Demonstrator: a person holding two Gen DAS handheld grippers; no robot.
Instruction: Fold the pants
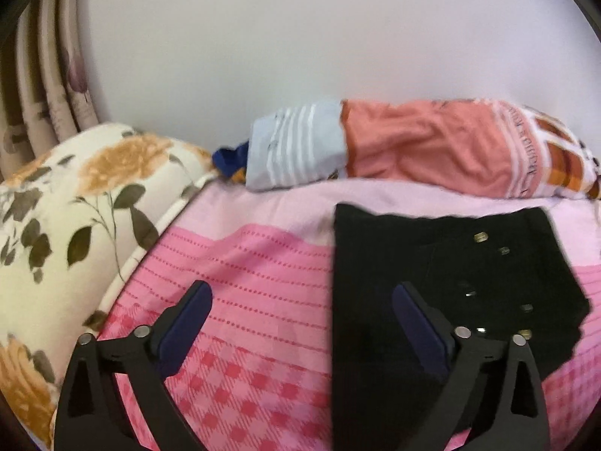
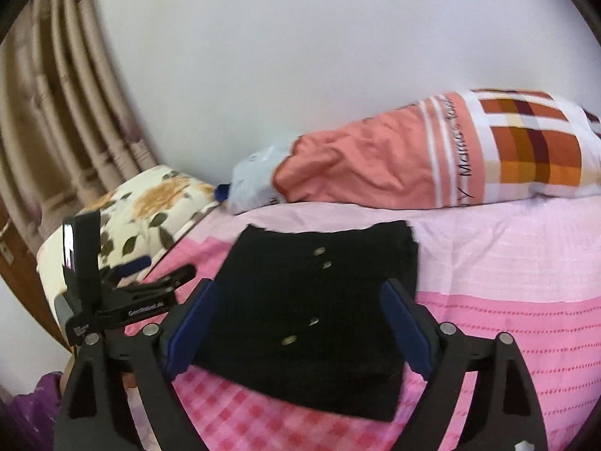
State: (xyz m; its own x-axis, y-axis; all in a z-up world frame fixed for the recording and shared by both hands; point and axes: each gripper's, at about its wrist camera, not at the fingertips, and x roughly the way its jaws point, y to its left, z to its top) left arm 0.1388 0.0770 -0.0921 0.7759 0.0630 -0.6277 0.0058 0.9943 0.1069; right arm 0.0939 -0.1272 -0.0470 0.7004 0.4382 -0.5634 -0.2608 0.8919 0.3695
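The black pants lie folded into a compact rectangle on the pink bed sheet, with several metal buttons showing on top. They also show in the right wrist view. My left gripper is open and empty, above the sheet at the pants' left edge. My right gripper is open and empty, hovering over the folded pants with a finger on each side. The left gripper's body shows at the left of the right wrist view.
A floral pillow lies at the left of the bed. A rolled orange and light-blue blanket lies along the white wall behind the pants; it also shows in the right wrist view. Curtains hang at far left.
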